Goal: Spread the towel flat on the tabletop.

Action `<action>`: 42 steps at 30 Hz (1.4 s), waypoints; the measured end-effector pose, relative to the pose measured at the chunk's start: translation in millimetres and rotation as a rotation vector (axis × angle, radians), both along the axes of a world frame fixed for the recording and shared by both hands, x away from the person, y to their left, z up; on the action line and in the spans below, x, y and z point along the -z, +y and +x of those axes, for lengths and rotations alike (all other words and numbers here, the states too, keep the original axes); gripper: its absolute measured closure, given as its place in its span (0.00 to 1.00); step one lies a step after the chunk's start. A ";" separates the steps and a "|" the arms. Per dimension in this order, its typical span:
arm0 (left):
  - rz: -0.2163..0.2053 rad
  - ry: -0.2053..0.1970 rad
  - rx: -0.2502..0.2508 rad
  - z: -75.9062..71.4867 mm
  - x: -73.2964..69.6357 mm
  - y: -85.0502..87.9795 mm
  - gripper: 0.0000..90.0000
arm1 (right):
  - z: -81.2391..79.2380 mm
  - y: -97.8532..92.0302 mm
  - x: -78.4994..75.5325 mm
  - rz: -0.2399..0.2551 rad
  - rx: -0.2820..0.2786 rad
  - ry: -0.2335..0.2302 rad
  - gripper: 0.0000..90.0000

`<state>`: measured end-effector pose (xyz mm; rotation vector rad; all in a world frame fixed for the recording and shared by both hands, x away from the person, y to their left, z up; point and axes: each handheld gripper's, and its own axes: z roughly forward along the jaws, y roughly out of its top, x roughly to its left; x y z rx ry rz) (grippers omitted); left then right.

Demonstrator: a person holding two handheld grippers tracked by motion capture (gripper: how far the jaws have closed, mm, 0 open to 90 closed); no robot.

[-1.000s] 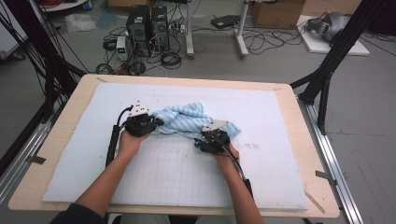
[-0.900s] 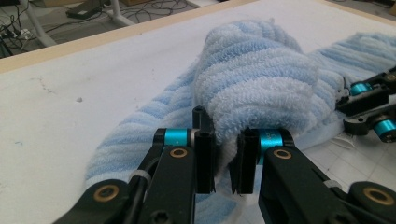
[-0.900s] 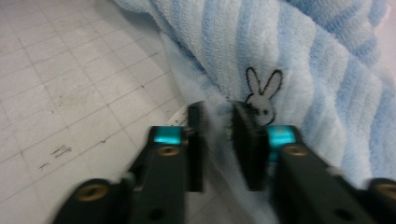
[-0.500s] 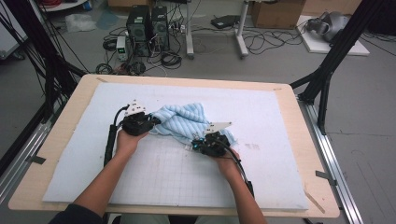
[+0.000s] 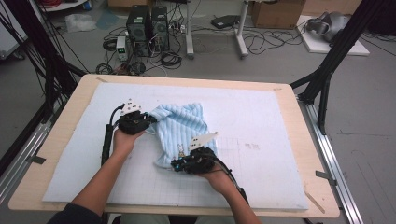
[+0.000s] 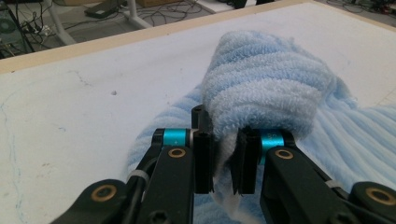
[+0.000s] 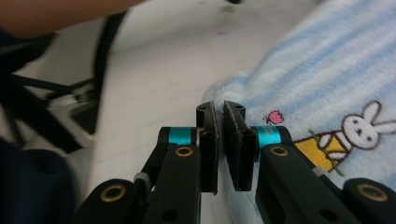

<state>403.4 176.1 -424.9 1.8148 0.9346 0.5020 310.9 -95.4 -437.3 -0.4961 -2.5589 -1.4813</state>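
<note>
Just one towel, two pinching claws.

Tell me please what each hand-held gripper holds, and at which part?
Left hand-held gripper pinches a bunched fold of the blue towel. Right hand-held gripper pinches its near corner edge.

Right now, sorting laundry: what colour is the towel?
Light blue towel with paler stripes, clearest in the right gripper view.

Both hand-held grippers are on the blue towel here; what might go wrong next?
The right hand-held gripper has just been closing, and its jaws pinch only the thin edge of the blue towel, so the edge may slip free. The left hand-held gripper clamps a bunched fold, which may drag extra layers along.
</note>
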 end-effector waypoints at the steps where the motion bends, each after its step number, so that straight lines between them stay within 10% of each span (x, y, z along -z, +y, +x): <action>1: 0.003 0.007 0.001 0.3 1.2 -0.8 0.89 | -1.5 3.2 1.5 -0.006 -0.017 -0.003 0.93; 5: -0.012 0.020 -0.031 -0.2 2.3 -0.8 0.65 | 2.5 -5.1 -0.9 0.004 0.033 -0.005 0.78; 9: -0.024 0.020 -0.083 -2.2 2.9 8.4 0.51 | 10.8 -44.4 -13.9 0.070 0.233 -0.060 0.69; 11: -0.030 0.034 -0.096 -3.0 3.6 14.4 0.49 | 14.5 -64.5 -17.4 -0.012 0.390 -0.142 0.68; 15: -0.033 0.033 -0.102 -5.6 1.2 21.5 0.46 | 22.4 -82.4 -4.4 -0.192 0.568 -0.151 0.64; 18: -0.034 0.030 -0.106 -7.0 -0.1 23.7 0.45 | 24.0 -73.2 8.6 -0.281 0.553 -0.140 0.63; 22: -0.020 0.033 -0.106 -9.8 3.8 25.5 0.45 | 20.3 -70.1 9.1 -0.298 0.515 -0.176 0.94; 27: -0.017 0.050 -0.106 -13.2 11.0 27.4 0.45 | 10.1 -81.0 4.4 -0.348 0.512 -0.162 0.96; 37: -0.005 0.056 -0.100 -20.3 14.6 26.1 0.44 | -36.1 -121.1 0.7 -0.295 0.395 -0.088 0.92; 42: -0.008 0.048 -0.094 -26.2 15.3 27.7 0.44 | -28.6 -125.3 -9.4 -0.161 0.457 -0.126 0.64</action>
